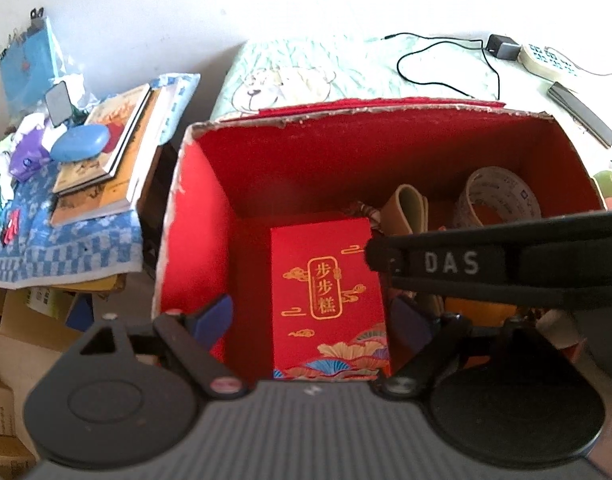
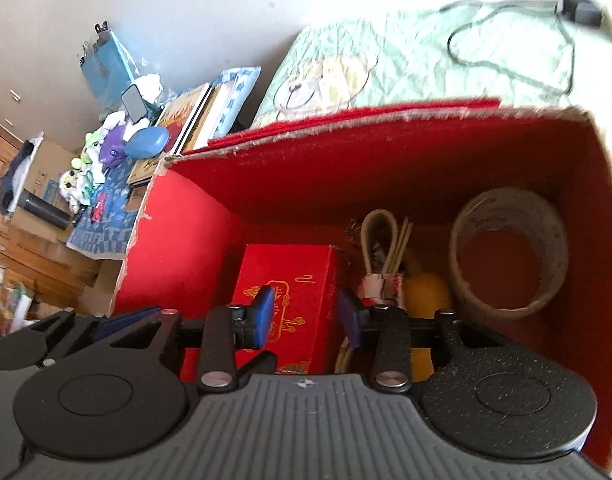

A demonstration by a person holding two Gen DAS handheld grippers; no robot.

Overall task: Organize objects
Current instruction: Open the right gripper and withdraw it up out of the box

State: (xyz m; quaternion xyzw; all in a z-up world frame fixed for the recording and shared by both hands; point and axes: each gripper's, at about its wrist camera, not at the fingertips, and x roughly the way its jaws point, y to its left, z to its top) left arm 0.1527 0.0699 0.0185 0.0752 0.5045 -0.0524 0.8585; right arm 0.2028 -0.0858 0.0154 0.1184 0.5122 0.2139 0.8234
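We are hovering both tongs, left tongs (image 1: 307,320) and right tongs (image 2: 306,316), released over the red gift carton (image 1: 329,296) inside the big red box (image 1: 194,240); it is looking stiff, light, and best gripped across its narrow sides.

Black, ribbed-grey bodied left gripper (image 1: 309,322) and right gripper (image 2: 306,316); blue finger pads (image 2: 263,314), round black discs, silver screw heads.
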